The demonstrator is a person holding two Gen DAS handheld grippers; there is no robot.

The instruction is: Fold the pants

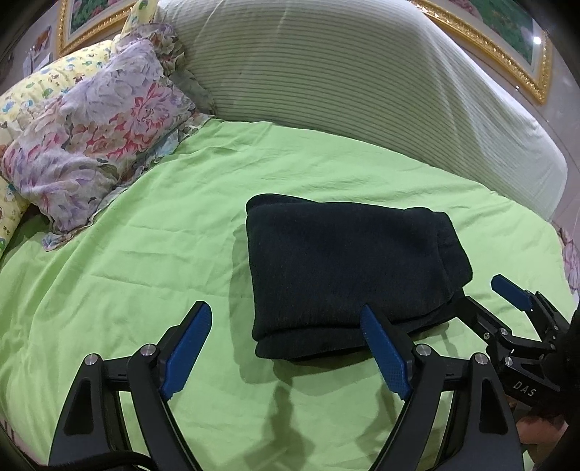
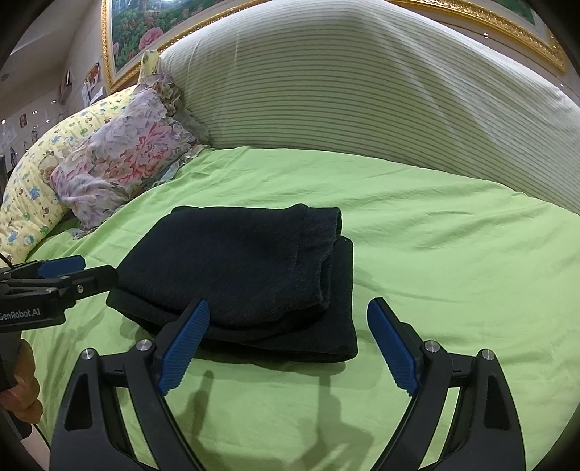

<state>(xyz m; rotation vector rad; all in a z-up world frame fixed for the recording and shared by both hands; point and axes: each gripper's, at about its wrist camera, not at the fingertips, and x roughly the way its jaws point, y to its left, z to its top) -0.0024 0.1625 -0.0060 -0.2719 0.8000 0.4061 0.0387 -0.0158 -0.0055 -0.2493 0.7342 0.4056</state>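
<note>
The dark navy pants (image 1: 348, 275) lie folded into a compact, layered rectangle on the green sheet (image 1: 145, 271). In the left wrist view my left gripper (image 1: 284, 308) is open at the bundle's near edge, and its right fingertip (image 1: 373, 326) overlaps the fabric. My right gripper (image 1: 485, 293) is open by the bundle's right corner. In the right wrist view the pants (image 2: 246, 275) sit just beyond my open right gripper (image 2: 289, 304). The left gripper (image 2: 99, 267) comes in from the left beside the pants. Neither gripper holds any cloth.
A floral pillow (image 1: 98, 145) and a yellow patterned pillow (image 2: 32, 195) lie at the back left. A large striped bolster (image 1: 344, 72) runs along the back. Gold-framed pictures (image 2: 145, 32) hang behind. A hand (image 2: 18, 384) holds the left gripper's handle.
</note>
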